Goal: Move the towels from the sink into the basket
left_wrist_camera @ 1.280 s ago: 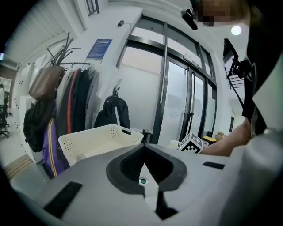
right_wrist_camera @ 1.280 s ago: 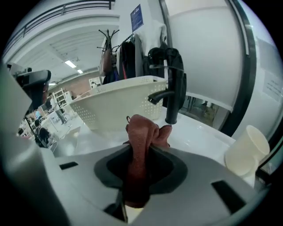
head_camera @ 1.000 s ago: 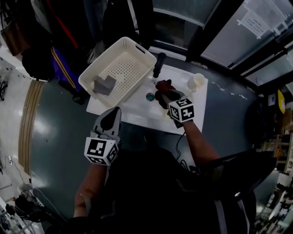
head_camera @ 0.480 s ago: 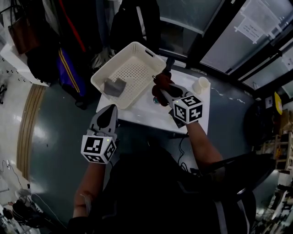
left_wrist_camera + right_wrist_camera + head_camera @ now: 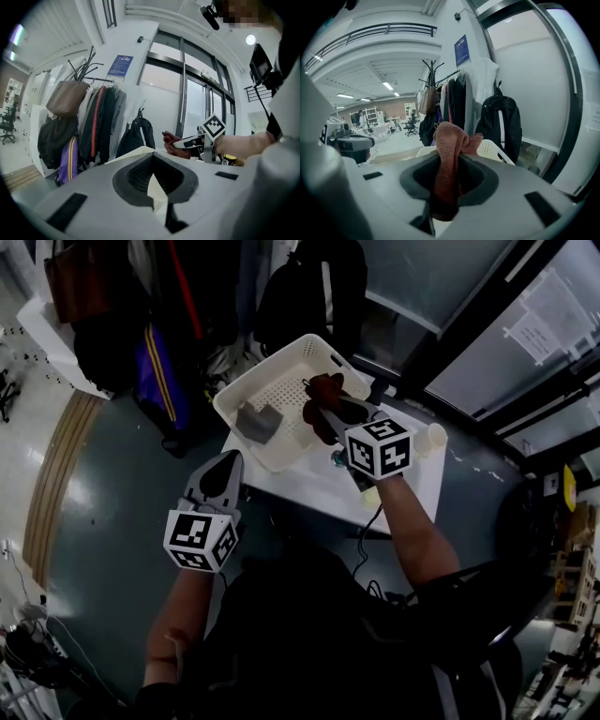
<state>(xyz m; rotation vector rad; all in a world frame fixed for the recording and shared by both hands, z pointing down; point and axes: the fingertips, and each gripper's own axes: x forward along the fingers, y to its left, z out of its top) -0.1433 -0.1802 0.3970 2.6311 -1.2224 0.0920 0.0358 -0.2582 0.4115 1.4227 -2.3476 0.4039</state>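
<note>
- Red towel (image 5: 325, 388) hangs over the basket (image 5: 281, 381), pinched between the barely parted jaws of the right gripper (image 5: 323, 411); a grey towel (image 5: 258, 421) already lies inside
- Judged: the carry is nearly done, and next comes lowering and releasing
- Left gripper (image 5: 225, 465) is closed, empty and short of the basket

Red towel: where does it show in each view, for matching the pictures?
Head view: red towel above centre, over the basket, in the right gripper.
Left gripper view: red towel right of centre, far off.
Right gripper view: red towel at centre, clamped between the jaws.
Shared landmark: black backpack, in all three.
</note>
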